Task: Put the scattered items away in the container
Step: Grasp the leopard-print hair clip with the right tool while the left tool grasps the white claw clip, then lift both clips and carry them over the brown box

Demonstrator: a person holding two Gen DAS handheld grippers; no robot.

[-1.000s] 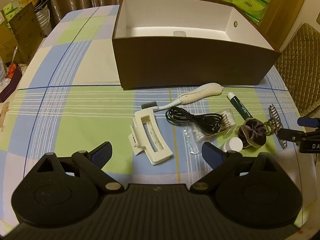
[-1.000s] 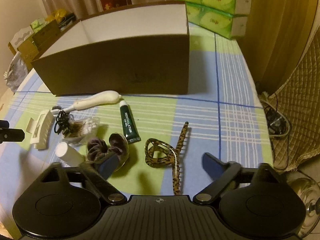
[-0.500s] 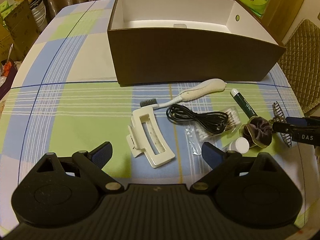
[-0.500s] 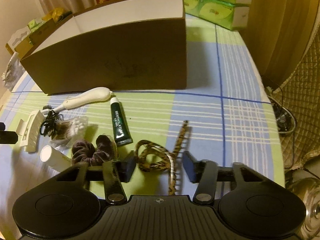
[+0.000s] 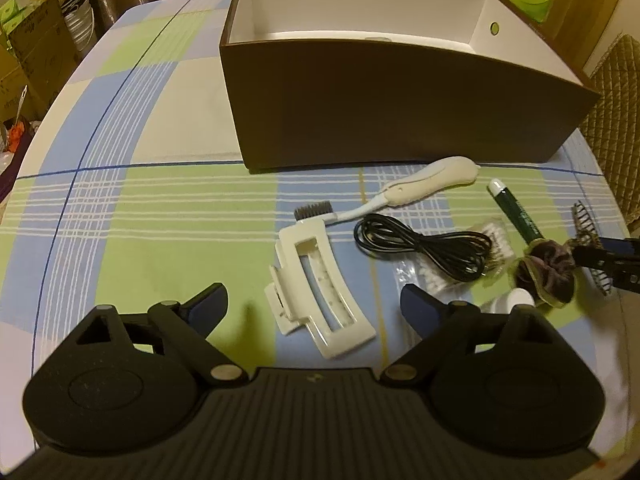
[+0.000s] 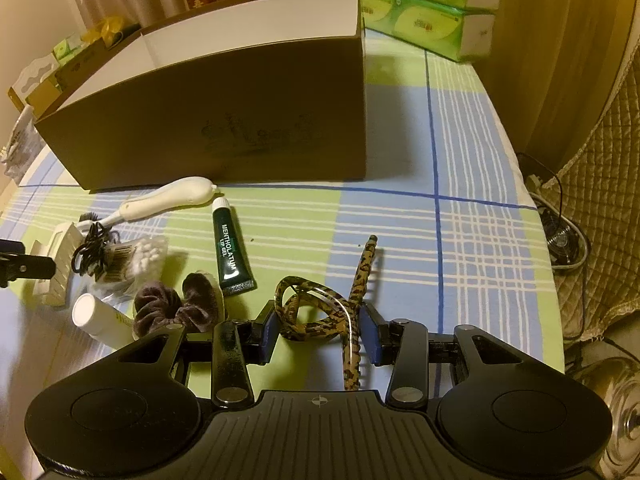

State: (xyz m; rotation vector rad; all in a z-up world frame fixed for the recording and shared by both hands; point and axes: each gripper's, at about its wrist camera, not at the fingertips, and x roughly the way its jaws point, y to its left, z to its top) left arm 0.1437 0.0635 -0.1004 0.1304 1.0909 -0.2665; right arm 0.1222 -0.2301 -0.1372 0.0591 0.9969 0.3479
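The brown box point(image 5: 400, 100) with a white inside stands open at the back of the table; it also shows in the right wrist view point(image 6: 224, 120). My right gripper point(image 6: 320, 334) is shut on the leopard-print hair claw point(image 6: 320, 312), low on the cloth. My left gripper point(image 5: 314, 308) is open and empty, its fingers either side of the white hair claw point(image 5: 320, 292). Near it lie a white brush point(image 5: 416, 188), a black cable point(image 5: 424, 246), a bag of cotton swabs point(image 5: 496, 240), a green lip gel tube point(image 6: 232, 248), a dark scrunchie point(image 6: 176, 308) and a small white bottle point(image 6: 100, 320).
The checked tablecloth point(image 5: 140, 208) covers a rounded table. Green tissue packs point(image 6: 424, 4) stand behind the box at the right. A quilted chair point(image 6: 600, 184) and cables on the floor are beyond the right edge. Cardboard boxes point(image 5: 36, 52) stand off the left edge.
My right gripper moved forward and closed from wide open onto the leopard-print claw. My left gripper moved lower and closer to the white claw, still open.
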